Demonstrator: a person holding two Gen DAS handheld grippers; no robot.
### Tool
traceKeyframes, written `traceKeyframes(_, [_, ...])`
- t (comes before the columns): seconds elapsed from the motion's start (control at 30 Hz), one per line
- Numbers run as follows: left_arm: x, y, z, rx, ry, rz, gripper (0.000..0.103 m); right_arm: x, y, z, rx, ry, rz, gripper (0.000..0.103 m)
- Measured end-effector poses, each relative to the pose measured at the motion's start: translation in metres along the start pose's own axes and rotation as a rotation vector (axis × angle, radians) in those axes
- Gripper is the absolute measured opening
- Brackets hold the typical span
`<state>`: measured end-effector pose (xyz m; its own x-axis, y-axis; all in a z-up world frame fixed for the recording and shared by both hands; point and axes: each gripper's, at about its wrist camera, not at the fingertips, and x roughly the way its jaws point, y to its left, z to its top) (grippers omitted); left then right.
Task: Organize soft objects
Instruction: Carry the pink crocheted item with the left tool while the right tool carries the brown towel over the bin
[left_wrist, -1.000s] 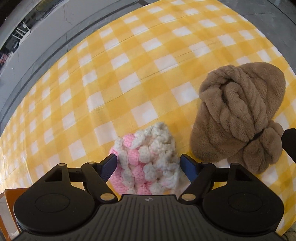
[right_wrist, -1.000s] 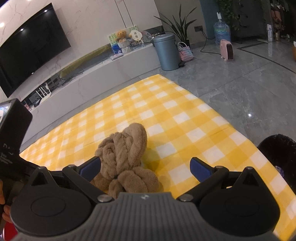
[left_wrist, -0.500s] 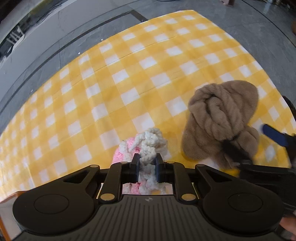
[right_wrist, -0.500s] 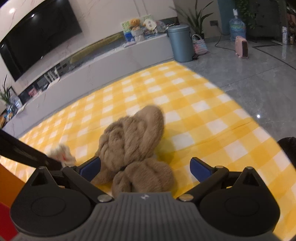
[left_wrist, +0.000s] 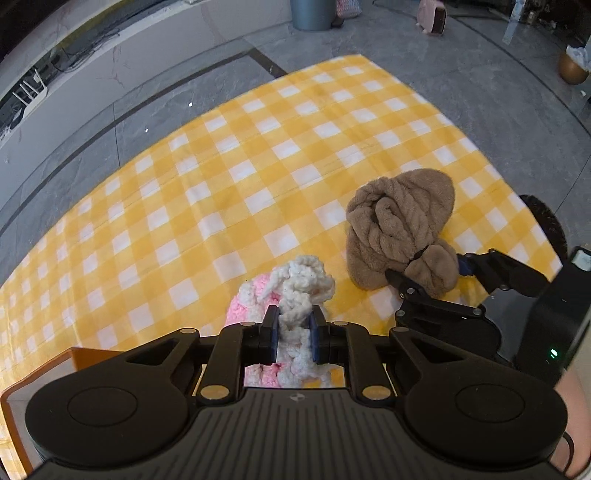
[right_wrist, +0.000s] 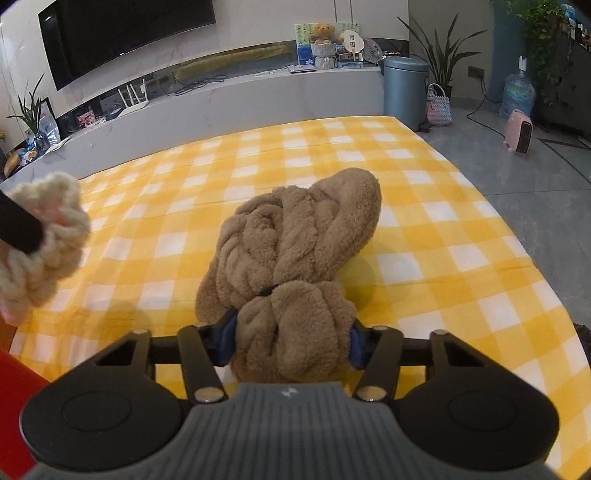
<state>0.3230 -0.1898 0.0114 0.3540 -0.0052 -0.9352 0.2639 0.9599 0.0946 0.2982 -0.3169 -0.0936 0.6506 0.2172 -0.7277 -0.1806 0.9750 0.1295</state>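
Left tongs pinching pink-and-white yarn bundle, lifted off the yellow checked cloth | right tongs closing around brown plush bundle lying on cloth

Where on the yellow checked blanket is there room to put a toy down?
The checked blanket is bare beyond the pink-and-white yarn toy, out to its far edge. Beside it, near the brown plush bundle and the right hand-held gripper, it is crowded.

pink-and-white chunky yarn bundle lifted, brown plush bundle lying on checked cloth
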Motion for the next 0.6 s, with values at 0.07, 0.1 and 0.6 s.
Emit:
traceKeyframes(0.07, [-0.009, 0.006, -0.003, -0.018, -0.018, 0.001, 0.018, -0.003, 0.000, -0.001, 0.011, 0.001, 0.004, 0.052])
traceKeyframes(0.1, [-0.014, 0.009, -0.005, -0.029, -0.030, 0.000, 0.018, -0.006, -0.001, -0.001, 0.021, -0.003, 0.013, 0.051])
traceKeyframes(0.6, [-0.108, 0.066, -0.082, -0.094, -0.270, -0.061, 0.018, -0.088, 0.011, 0.018, 0.133, -0.208, 0.199, 0.051])
